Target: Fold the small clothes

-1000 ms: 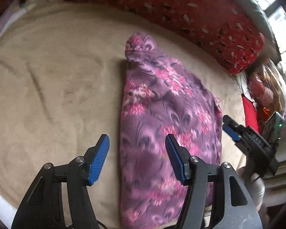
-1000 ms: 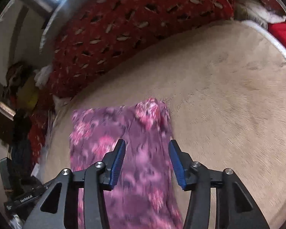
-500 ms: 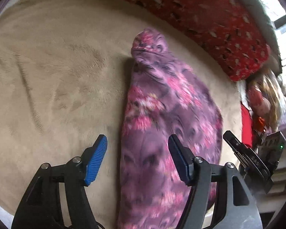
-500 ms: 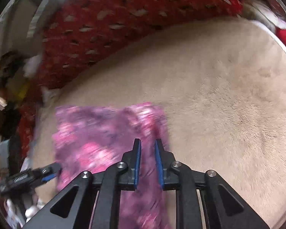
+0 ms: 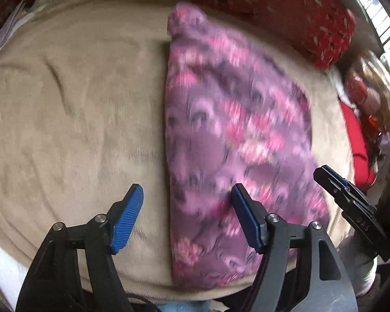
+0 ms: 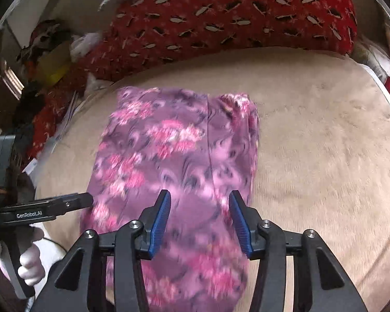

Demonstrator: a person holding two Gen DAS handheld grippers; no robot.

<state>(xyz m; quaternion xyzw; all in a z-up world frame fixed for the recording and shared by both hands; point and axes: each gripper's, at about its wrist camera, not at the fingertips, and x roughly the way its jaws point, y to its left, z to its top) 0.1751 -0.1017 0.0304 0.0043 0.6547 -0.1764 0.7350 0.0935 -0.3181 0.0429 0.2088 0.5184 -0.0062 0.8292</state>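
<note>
A purple and pink floral garment [image 5: 234,140] lies folded lengthwise on a beige blanket [image 5: 78,104]; it also shows in the right wrist view [image 6: 174,161]. My left gripper [image 5: 187,208] is open and empty, hovering over the garment's left edge near its near end. My right gripper [image 6: 199,218] is open and empty above the garment's near part. The other gripper appears at each view's edge: the right one [image 5: 351,202] and the left one [image 6: 44,208].
A red patterned pillow [image 6: 234,18] lies along the far side of the blanket. Clutter, a doll [image 5: 369,93] and red cloth [image 5: 358,145] sit at the blanket's side. The blanket's near edge [image 5: 143,283] drops off below the grippers.
My right gripper, shut half a second ago, has opened and holds nothing. My left gripper stayed open and shifted slightly over the garment's left edge.
</note>
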